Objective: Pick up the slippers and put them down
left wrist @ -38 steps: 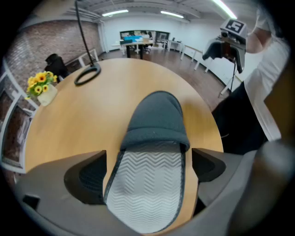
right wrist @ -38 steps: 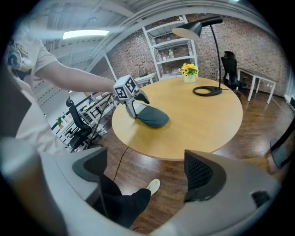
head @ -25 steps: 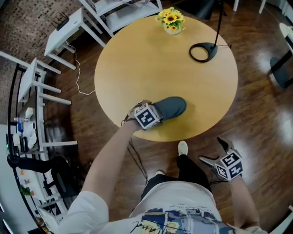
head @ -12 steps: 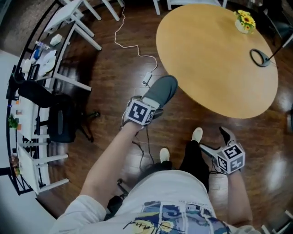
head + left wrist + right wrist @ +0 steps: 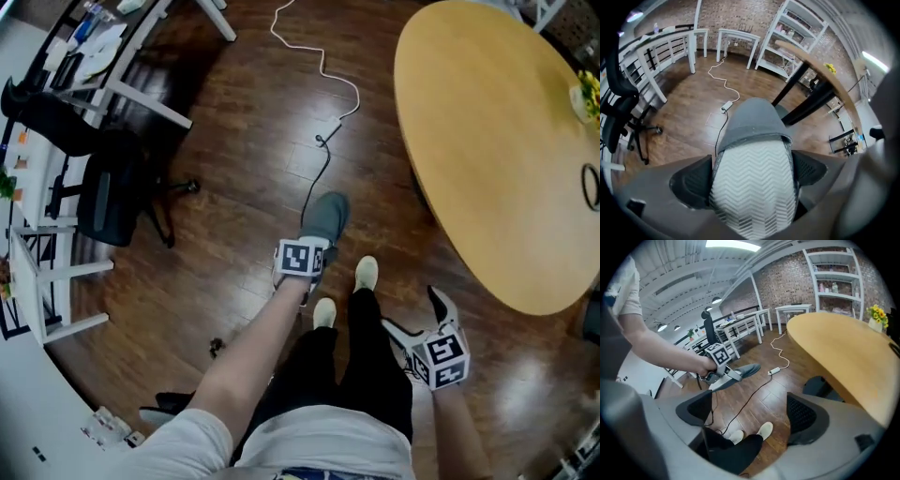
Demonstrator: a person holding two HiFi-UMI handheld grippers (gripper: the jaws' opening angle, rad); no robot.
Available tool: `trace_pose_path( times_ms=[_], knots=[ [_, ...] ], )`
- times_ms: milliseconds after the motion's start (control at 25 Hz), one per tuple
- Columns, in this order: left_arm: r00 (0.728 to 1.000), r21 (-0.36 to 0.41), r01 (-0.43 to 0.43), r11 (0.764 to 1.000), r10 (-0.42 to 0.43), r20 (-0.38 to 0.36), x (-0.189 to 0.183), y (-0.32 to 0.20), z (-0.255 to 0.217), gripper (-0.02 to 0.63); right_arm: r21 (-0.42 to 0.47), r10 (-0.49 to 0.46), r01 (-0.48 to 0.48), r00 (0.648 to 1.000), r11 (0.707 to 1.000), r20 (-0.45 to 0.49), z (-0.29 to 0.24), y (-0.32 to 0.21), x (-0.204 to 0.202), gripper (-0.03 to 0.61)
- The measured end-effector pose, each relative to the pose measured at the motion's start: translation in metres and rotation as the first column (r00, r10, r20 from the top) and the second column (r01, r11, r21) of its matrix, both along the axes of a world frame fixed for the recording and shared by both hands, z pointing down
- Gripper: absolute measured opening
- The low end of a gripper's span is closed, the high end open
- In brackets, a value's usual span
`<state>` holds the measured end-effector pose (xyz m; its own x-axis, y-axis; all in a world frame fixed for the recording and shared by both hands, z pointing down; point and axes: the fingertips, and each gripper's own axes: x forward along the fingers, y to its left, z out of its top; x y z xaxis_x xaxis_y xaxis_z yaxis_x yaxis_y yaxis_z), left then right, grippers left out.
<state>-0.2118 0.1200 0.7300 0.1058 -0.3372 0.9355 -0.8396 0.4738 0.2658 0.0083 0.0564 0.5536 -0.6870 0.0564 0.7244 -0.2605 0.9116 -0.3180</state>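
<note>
Slipper [image 5: 326,216] clamped by its heel end in the left gripper [image 5: 752,177].
Long axis runs up-frame, toe toward top centre; right gripper [image 5: 750,414], lower right, gapes wide and empty.

Grey slipper [image 5: 754,154] with a white zigzag-patterned insole.

**Around the room: table, chair, racks and cable**

A round table with a light wooden top [image 5: 487,141] stands on a dark brown plank floor [image 5: 234,216]. At the table's far edge sit a bunch of yellow sunflowers [image 5: 589,94] and a black ring-shaped stand base [image 5: 591,187]. A thin white cable [image 5: 358,94] snakes across the floor beside the table. A black swivel office chair [image 5: 108,202] stands near white metal-framed racks [image 5: 56,272]. A red-brown brick wall [image 5: 740,18] backs tall white shelving [image 5: 797,37].
</note>
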Motion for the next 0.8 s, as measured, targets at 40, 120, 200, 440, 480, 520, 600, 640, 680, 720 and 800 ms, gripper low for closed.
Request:
trace_pose_path(
  times_ms=[40,120,200,440,480,520,600,640,680,720,800],
  knots=[
    [1.000,-0.001,0.020,1.000,-0.020,-0.004,-0.004,-0.010,0.032,0.525,-0.015,-0.027,0.027,1.000,1.000,0.000,0.020,-0.003,-0.009,0.499],
    [0.999,0.002,0.049,0.999,-0.049,0.000,-0.008,-0.033,0.103,0.523,-0.031,-0.082,0.082,0.997,0.996,0.001,0.068,-0.014,-0.019,0.499],
    [0.997,0.017,0.071,0.997,-0.072,0.026,-0.014,-0.059,0.184,0.520,-0.035,-0.141,0.141,0.990,0.989,-0.009,0.125,-0.030,-0.022,0.499],
    [0.987,-0.005,0.144,0.990,-0.143,0.066,-0.056,-0.100,0.389,0.520,-0.048,-0.223,0.220,0.973,0.974,-0.068,0.312,-0.070,-0.051,0.499],
    [0.986,-0.026,0.158,0.987,-0.156,0.064,-0.062,-0.097,0.417,0.520,-0.058,-0.235,0.231,0.968,0.971,-0.086,0.346,-0.073,-0.058,0.499],
    [0.984,-0.053,0.169,0.984,-0.166,0.062,-0.067,-0.091,0.442,0.520,-0.074,-0.251,0.245,0.962,0.967,-0.105,0.380,-0.075,-0.068,0.499],
    [0.983,-0.108,0.177,0.978,-0.170,0.070,-0.075,-0.074,0.487,0.520,-0.122,-0.286,0.270,0.948,0.955,-0.142,0.446,-0.079,-0.092,0.499],
    [0.983,-0.128,0.178,0.976,-0.170,0.074,-0.079,-0.065,0.507,0.520,-0.145,-0.298,0.277,0.942,0.950,-0.155,0.478,-0.083,-0.107,0.499],
    [0.982,-0.142,0.182,0.973,-0.173,0.076,-0.082,-0.057,0.526,0.520,-0.162,-0.304,0.279,0.938,0.947,-0.165,0.508,-0.088,-0.125,0.499],
    [0.980,-0.153,0.191,0.970,-0.180,0.078,-0.085,-0.049,0.543,0.520,-0.174,-0.307,0.278,0.936,0.945,-0.175,0.536,-0.095,-0.144,0.494],
    [0.975,-0.170,0.220,0.961,-0.212,0.068,-0.087,-0.036,0.571,0.520,-0.187,-0.298,0.262,0.934,0.947,-0.196,0.584,-0.113,-0.179,0.486]
  ],
)
